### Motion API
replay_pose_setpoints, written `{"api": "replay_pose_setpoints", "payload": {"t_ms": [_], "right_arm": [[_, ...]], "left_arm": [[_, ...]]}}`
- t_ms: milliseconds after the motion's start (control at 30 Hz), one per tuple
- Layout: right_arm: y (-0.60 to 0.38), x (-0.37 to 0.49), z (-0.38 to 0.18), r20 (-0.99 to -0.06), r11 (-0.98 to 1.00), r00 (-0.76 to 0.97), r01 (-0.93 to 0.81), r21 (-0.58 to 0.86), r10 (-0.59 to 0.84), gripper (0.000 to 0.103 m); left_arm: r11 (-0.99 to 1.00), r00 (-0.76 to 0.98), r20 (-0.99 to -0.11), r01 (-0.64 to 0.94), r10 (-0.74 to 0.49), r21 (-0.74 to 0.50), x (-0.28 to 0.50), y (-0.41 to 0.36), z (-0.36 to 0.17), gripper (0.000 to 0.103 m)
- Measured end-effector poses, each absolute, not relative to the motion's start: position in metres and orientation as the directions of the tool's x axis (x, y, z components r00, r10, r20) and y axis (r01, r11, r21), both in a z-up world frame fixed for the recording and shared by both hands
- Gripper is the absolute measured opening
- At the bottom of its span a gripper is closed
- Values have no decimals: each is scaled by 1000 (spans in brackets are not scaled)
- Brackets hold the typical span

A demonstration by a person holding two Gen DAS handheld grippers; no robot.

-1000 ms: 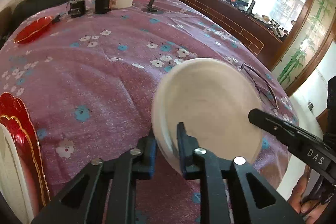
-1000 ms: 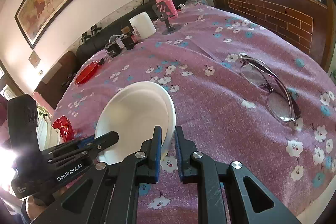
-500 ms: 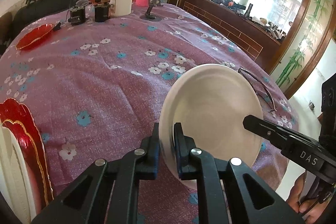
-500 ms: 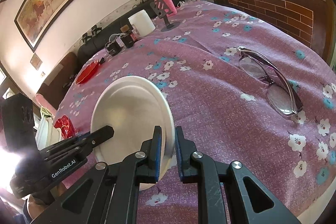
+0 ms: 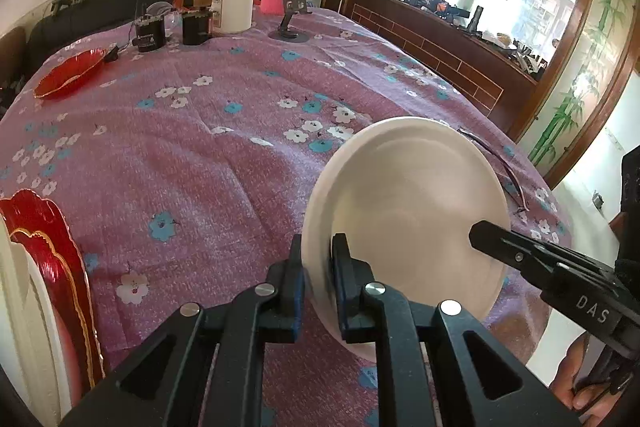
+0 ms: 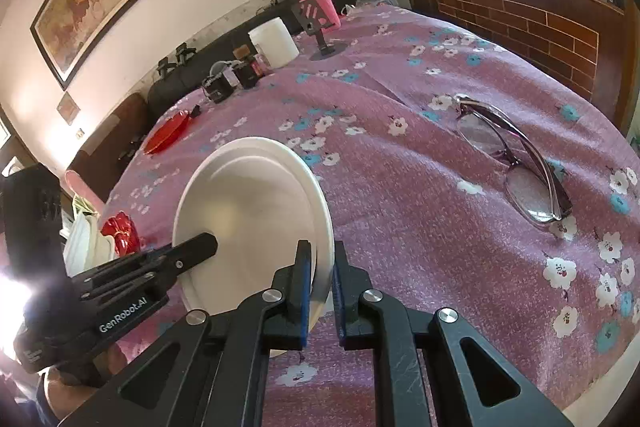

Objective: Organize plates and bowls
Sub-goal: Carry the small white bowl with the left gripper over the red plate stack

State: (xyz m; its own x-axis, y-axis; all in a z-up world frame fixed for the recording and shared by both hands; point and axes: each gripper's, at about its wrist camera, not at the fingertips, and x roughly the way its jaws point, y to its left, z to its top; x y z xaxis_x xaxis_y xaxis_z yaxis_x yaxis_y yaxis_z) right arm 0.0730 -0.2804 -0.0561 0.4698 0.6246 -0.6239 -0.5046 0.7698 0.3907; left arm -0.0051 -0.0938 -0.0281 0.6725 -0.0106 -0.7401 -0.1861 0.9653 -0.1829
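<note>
From the left wrist, the left gripper (image 5: 318, 281) clamps its black jaws on the rim of a smooth round white plate (image 5: 404, 223), tilted above the floral purple cloth (image 5: 192, 163). From the right wrist, the right gripper (image 6: 322, 285) pinches the opposite rim, its blue-padded jaws clenched.

Right tongs (image 6: 320, 279) and left tongs (image 6: 208, 243) pinch opposite rims of a tilted white plate (image 6: 252, 211).

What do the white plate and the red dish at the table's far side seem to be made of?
White plate: likely glazed ceramic or melamine; opaque, smooth, soft sheen. Red dish: probably glass or clear plastic; translucent red, scalloped rim, bright glints.
</note>
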Motion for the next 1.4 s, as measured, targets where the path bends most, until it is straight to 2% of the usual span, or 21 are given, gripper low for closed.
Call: {"api": "replay_pose_setpoints", "payload": {"t_ms": [267,600,833,900,1100,1400], "right_arm": [[-281,66,-39,-593,746,467,-526,410,655,10],[-261,46,14,-511,675,461,-622,398,726,10],[-222,28,47,-471,565,360,-707,425,805,11],[-203,19,54,-476,533,323,-735,418,818,11],[-149,-7,59,-494,441,209,-794,419,844,11],[-84,-37,32,-574,383,96,-831,404,813,11]], "left_arm": [[969,710,-703,-192,28,-154,-19,-95,-5,12],[959,796,-600,-227,81,-172,-62,-77,49,12],[935,820,-555,-293,137,-202,-101,-40,73,12],[918,824,-546,-320,148,-235,-117,-21,79,12],[887,813,-537,-400,227,-230,-163,13,83,12],[828,740,-605,-512,292,-227,-204,56,49,13]]}}
